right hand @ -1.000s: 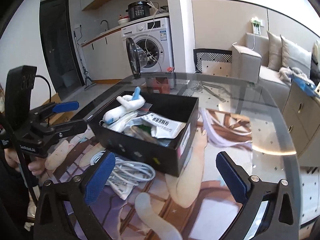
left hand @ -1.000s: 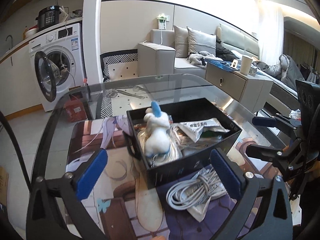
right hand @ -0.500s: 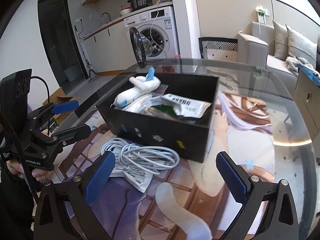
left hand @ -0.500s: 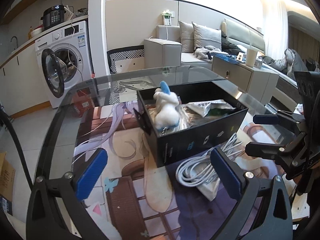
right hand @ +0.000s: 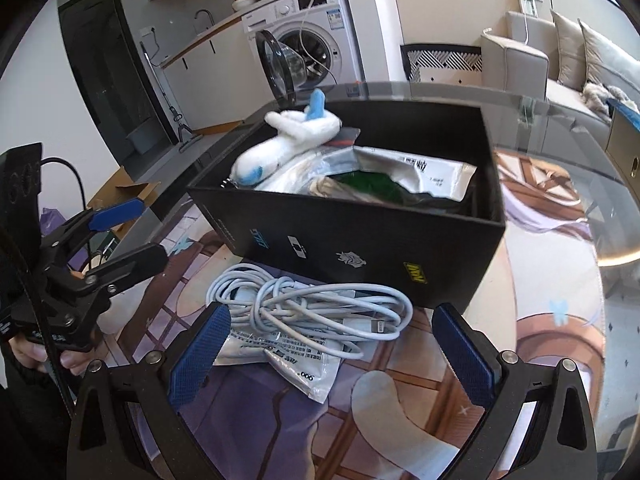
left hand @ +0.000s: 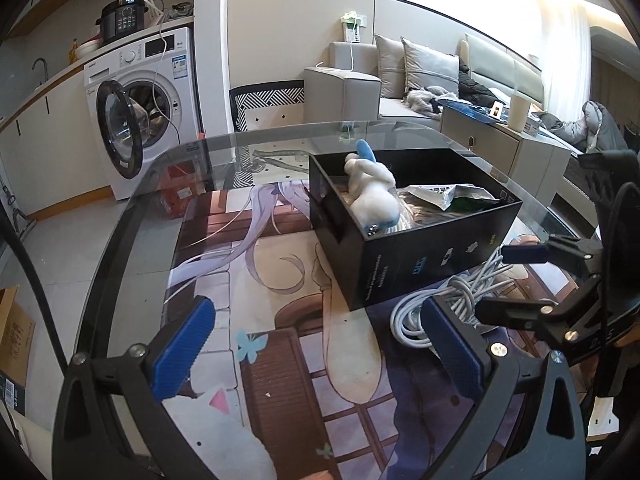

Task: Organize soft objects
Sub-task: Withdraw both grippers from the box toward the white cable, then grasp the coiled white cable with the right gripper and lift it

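Observation:
A black box stands on the printed mat. In it lie a white and blue plush toy and silver pouches. A coiled white cable lies on flat plastic packets in front of the box. My right gripper is open and empty, low over the cable and packets. My left gripper is open and empty over the mat, left of the box; it also shows in the right wrist view.
The glass table carries an illustrated mat. A washing machine with its door open stands behind, a sofa and a low cabinet to the right. A cardboard box lies on the floor.
Both grippers have swung: the right one has closed in on the cable and packets, the left one has shifted left so the box sits further right. Both stay open.

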A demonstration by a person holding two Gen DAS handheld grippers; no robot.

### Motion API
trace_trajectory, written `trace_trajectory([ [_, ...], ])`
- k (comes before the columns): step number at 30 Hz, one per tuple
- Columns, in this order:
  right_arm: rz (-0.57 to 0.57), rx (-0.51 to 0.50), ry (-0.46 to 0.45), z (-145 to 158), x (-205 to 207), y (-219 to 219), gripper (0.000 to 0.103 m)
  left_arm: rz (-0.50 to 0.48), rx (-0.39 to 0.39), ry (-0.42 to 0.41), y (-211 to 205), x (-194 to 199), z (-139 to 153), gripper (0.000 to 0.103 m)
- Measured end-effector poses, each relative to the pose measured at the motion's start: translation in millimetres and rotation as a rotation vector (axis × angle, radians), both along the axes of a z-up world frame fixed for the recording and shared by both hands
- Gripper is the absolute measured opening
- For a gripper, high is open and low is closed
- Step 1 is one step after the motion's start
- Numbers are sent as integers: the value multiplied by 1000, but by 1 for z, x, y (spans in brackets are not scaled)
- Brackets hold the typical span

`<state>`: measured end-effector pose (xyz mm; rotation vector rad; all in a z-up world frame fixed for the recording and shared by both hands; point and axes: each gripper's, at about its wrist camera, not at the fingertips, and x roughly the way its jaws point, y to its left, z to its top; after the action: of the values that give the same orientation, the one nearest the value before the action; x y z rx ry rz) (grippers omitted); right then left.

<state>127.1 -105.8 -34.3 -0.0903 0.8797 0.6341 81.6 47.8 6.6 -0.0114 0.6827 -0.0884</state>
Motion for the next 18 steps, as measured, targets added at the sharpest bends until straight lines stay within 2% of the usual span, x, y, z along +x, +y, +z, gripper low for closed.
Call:
trace_trajectory([
  [4,-19,16,41,-7,7,6,102,3,1,4,2,0,-3,103],
  [14,-24,11,29,-11,9,17,102,14,-10,10,7,2,-4,103],
  [15,-25,13,29,-11,8,15,101,13,-10,11,7,2,-4,103],
  [17,-25,18,25,-10,8,14,87,11,-10,11,6,2,-5,103],
  [18,-19,28,27,-9,7,11,85,9,-9,13,5,2,-5,103],
])
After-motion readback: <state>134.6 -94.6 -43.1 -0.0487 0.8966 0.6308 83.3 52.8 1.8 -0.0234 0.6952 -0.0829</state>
